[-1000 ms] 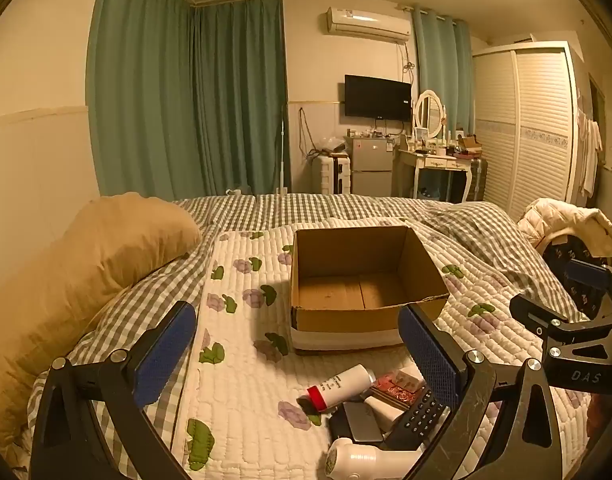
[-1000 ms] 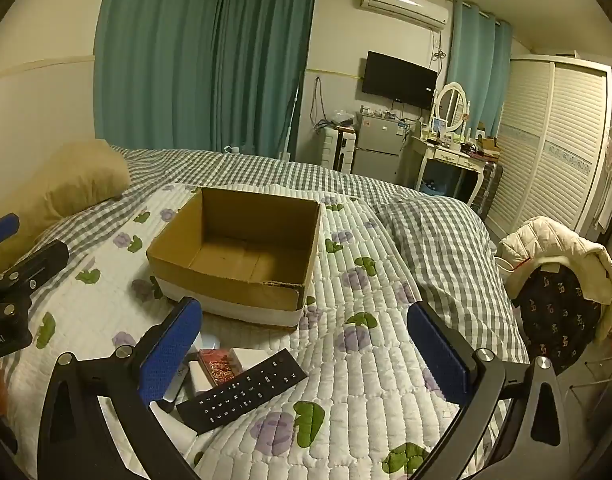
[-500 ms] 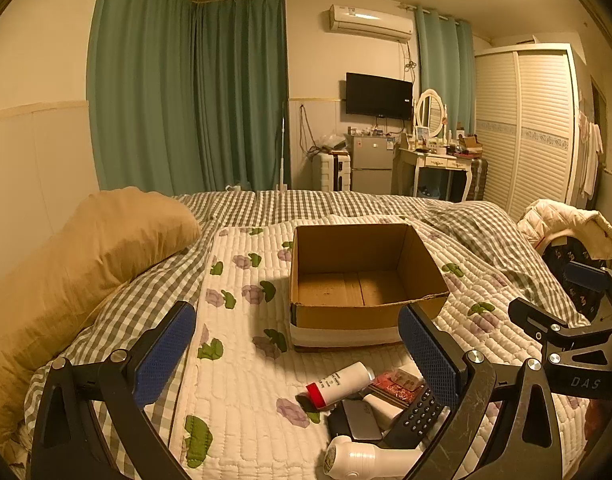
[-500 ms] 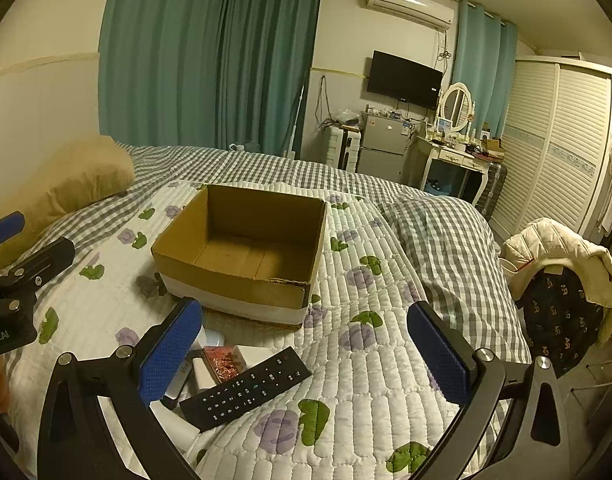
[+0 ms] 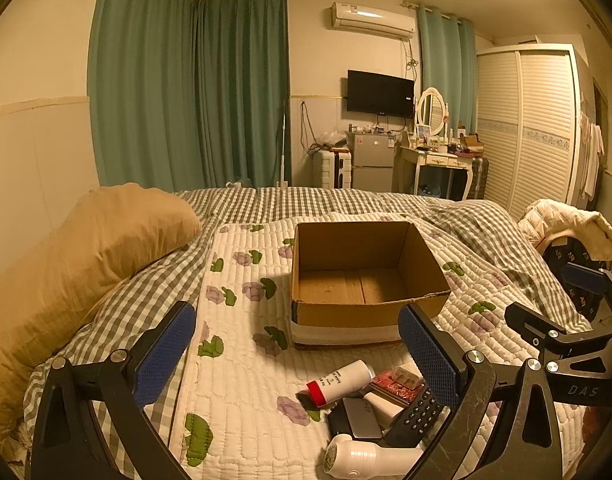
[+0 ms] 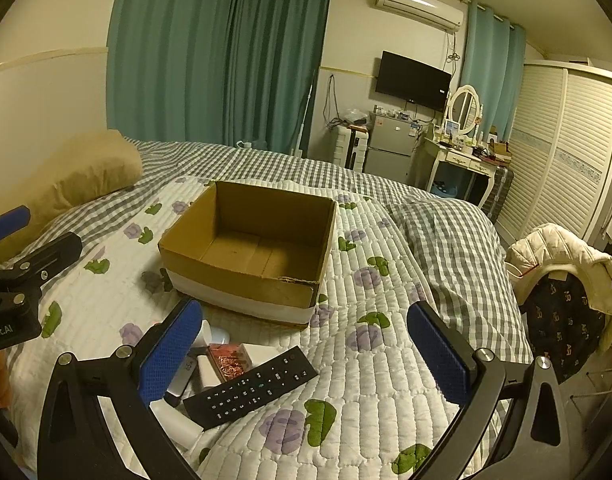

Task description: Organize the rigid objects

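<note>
1. Bedroom scene under warm light: a white quilted bedspread with purple flowers and green leaves (image 5: 242, 380) laid over a grey-and-white checked duvet (image 5: 306, 204).
2. Open brown cardboard box with a white band around its base (image 5: 361, 280), upright at the middle of the quilt, nothing visible inside.
3. Near side of the box, apart from it: a small cluster of rigid objects lying on the quilt.
4. In that cluster: a white cylindrical bottle with a red cap (image 5: 339, 382) on its side, nearest the box on the left.
5. Black rectangular remote control with rows of small buttons (image 6: 252, 386), lying at a slant at the right of the cluster, one end overlapping the other items.
6. Clear case of coppery paper clips (image 6: 228, 362), touching the remote's far edge.
7. White handheld device with a round mesh head (image 5: 365, 458), nearest the camera, lying flat.
8. Flat dark and silver slab (image 5: 355, 420), between the bottle and the handheld device; exact kind unclear.
9. Left gripper (image 5: 298, 354): blue-padded black fingers spread wide, holding nothing, hovering above the quilt near the cluster's left side.
10. Right gripper (image 6: 306, 354): fingers likewise spread wide and empty, above the remote and the quilt to its right.
11. Tan pillow (image 5: 86, 256) at far left.
12. Far wall: teal curtains (image 5: 194, 92), a black wall-mounted television (image 5: 379, 94).
</note>
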